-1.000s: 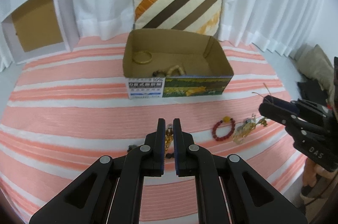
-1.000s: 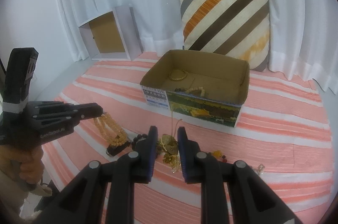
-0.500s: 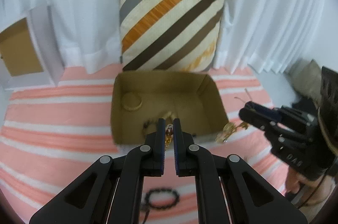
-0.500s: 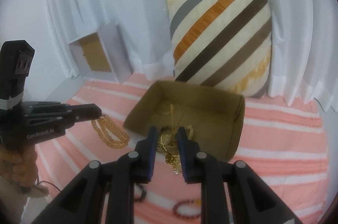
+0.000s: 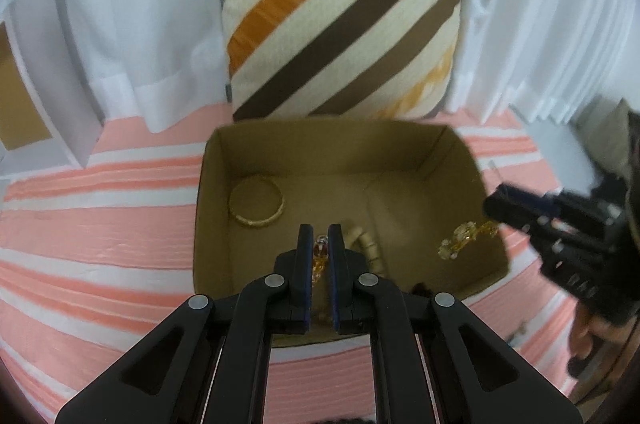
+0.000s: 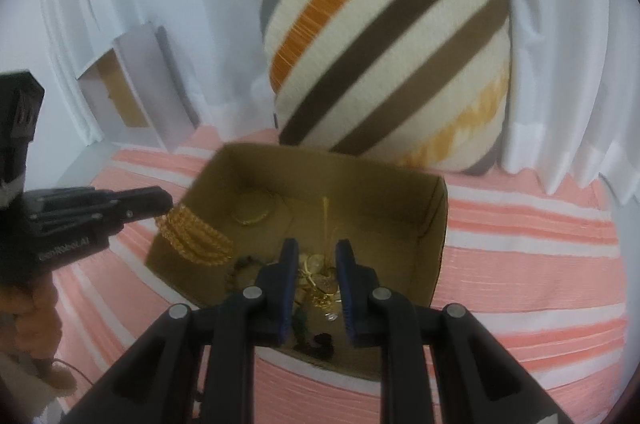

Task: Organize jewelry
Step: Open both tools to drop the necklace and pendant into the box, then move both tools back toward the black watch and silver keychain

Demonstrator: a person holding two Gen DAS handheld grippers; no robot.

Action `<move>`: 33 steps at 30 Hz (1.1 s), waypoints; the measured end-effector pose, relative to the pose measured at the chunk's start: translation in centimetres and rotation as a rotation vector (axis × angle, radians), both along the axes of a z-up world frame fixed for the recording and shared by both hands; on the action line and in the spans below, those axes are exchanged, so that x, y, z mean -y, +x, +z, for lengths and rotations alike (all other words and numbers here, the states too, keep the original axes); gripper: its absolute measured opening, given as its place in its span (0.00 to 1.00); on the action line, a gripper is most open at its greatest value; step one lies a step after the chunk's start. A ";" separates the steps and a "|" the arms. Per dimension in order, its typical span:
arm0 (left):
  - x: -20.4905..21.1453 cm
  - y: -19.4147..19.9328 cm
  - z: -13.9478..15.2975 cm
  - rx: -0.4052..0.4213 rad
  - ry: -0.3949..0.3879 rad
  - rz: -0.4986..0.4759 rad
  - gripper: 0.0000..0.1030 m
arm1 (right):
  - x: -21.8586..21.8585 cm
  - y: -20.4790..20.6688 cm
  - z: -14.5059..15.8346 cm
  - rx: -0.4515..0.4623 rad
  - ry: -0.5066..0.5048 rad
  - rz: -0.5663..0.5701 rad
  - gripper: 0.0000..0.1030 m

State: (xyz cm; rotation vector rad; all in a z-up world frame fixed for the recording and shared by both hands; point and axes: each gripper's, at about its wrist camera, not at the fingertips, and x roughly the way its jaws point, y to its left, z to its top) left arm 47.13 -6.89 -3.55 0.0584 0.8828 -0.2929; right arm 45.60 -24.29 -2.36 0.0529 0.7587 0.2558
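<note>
An open cardboard box (image 5: 332, 127) stands on the pink striped bedspread, with a gold bangle (image 5: 256, 203) and a beige bead bracelet (image 5: 365, 242) on its floor. My left gripper (image 5: 320, 230) hangs over the box's near left part; its jaws are opening, and the amber bead bracelet (image 6: 196, 236) is still pinched between them, dangling at the box's left wall. My right gripper (image 6: 316, 246) is shut on a gold coin necklace (image 6: 320, 276) above the box's near right part. In the left wrist view that necklace (image 5: 460, 242) hangs from the right gripper (image 5: 494, 201).
A striped pillow (image 5: 340, 11) leans on white curtains right behind the box. A white open-fronted box (image 6: 132, 79) stands at the back left. A dark bead bracelet (image 6: 240, 266) lies in the box's near corner. A hand (image 5: 584, 340) grips the right tool.
Both grippers have moved forward from above the bedspread to over the box, carrying their jewelry. The loose pieces on the bedspread have dropped out of view.
</note>
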 end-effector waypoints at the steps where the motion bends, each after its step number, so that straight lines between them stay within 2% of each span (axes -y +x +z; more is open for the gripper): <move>1: -0.1 0.0 -0.6 -0.002 0.014 0.010 0.23 | 0.2 0.1 -0.4 -0.001 -0.004 -0.013 0.31; 2: -0.2 0.0 -0.8 -0.006 0.025 0.019 0.56 | 0.4 0.1 -0.6 -0.003 -0.004 -0.026 0.58; 3: -0.4 -0.2 -1.0 0.000 0.031 0.034 0.72 | 0.5 0.1 -0.8 -0.003 0.001 -0.038 0.67; 4: -0.7 -0.5 -0.9 0.018 0.033 0.049 0.87 | 0.8 -0.1 -1.0 0.004 0.015 -0.052 0.70; 6: -1.2 -1.4 -0.6 0.058 0.042 0.067 0.88 | 1.2 -0.4 -1.1 0.002 0.021 -0.071 0.70; 12: -2.0 -4.4 0.1 0.094 0.068 0.094 0.91 | 2.1 -2.8 -0.8 0.032 0.010 -0.118 0.70; 19: -1.9 -11.3 -0.1 0.152 0.116 0.088 0.98 | 2.7 -8.3 -0.4 0.093 -0.030 -0.155 0.70; 21: -1.9 -13.0 -0.5 0.149 0.127 0.093 0.98 | 2.8 -10.2 -0.5 0.110 -0.039 -0.165 0.70; 25: -2.4 -16.8 -1.7 0.097 0.088 0.091 0.98 | 2.8 -14.1 -0.9 0.132 -0.049 -0.181 0.70; 29: -2.4 -20.0 -3.0 0.072 0.136 0.119 0.98 | 2.7 -17.8 -1.7 0.141 -0.073 -0.208 0.72; 33: -2.4 -23.2 -4.3 0.056 0.177 0.136 0.98 | 2.5 -21.0 -3.2 0.113 -0.074 -0.214 0.72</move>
